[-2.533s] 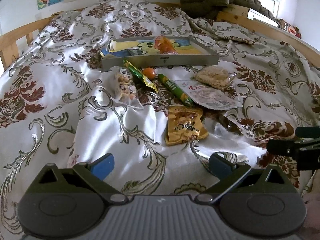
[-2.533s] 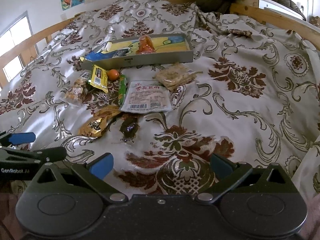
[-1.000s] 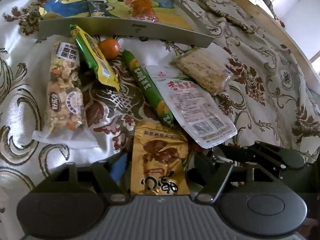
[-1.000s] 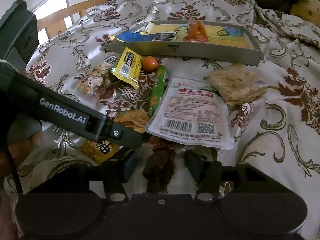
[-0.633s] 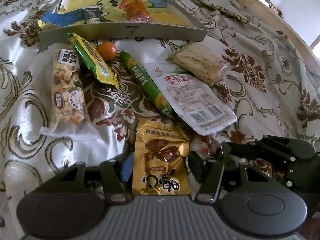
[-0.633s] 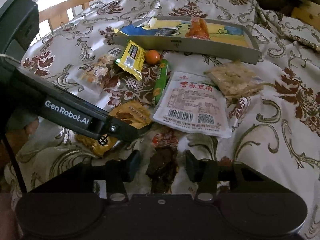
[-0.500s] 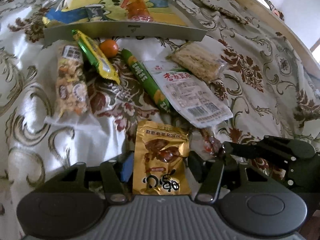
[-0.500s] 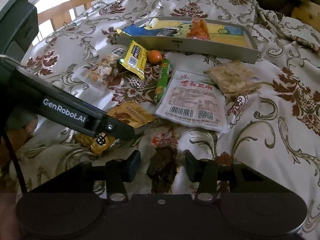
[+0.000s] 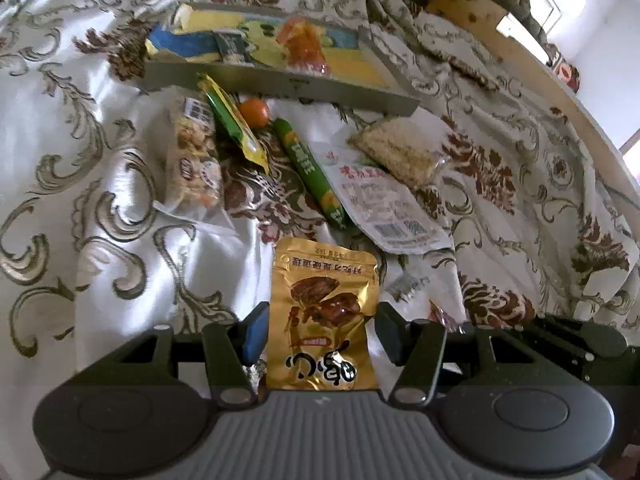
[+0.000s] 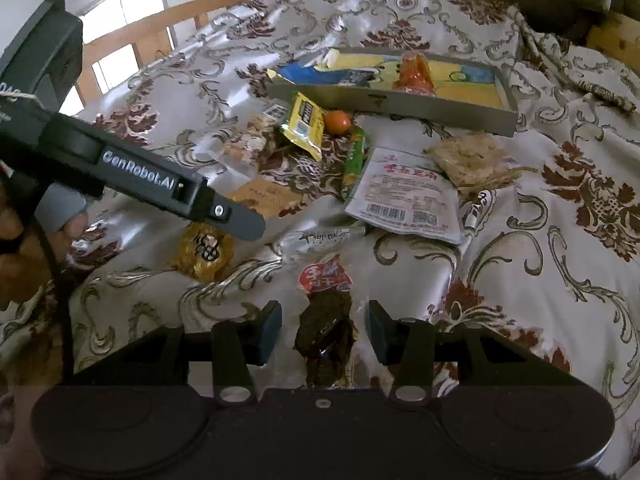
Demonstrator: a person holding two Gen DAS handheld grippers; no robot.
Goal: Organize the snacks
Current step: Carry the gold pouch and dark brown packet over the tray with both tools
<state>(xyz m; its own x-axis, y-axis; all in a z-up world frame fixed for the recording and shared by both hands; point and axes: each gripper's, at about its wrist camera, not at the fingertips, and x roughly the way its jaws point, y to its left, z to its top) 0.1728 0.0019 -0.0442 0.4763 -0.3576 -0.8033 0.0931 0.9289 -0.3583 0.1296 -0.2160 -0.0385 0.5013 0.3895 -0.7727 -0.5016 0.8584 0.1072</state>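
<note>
Nearest to me, well short of the tray (image 9: pixel 280 84), my left gripper (image 9: pixel 320 332) had the gold pouch (image 9: pixel 324 312) between its fingers. Its jaws had just been closing, and they stood at a middling width with a pad pressed on each side edge of the pouch. The pouch stood upright, clear of the bedspread (image 9: pixel 100 160).

Beside it, at about the same reach from the tray, my right gripper (image 10: pixel 322 328) clamped the dark snack packet (image 10: pixel 326 320), with the packet's red label pointing toward the tray. Its jaws were also set partway. From the right wrist view I saw a hand (image 10: pixel 24 256) gripping the left tool.

A little nearer the tray, a small silver sachet (image 10: pixel 324 238) lay flat on the cloth. Beyond it a white flat pack (image 9: pixel 384 208) lay with a green stick (image 9: pixel 310 168) along its left edge. A clear pack of pale noodle block (image 9: pixel 400 152) overlapped its far right corner.

Just before the tray's front wall sat an orange ball (image 9: pixel 254 112). A yellow-green bar (image 9: pixel 232 124) lay to its left, and a bag of mixed nuts (image 9: pixel 194 164) lay left of that.

Inside the tray, an orange packet (image 9: pixel 302 46) sat near the middle, with a small dark packet (image 9: pixel 232 46) to its left. Past the tray, I could see only patterned bedspread.
</note>
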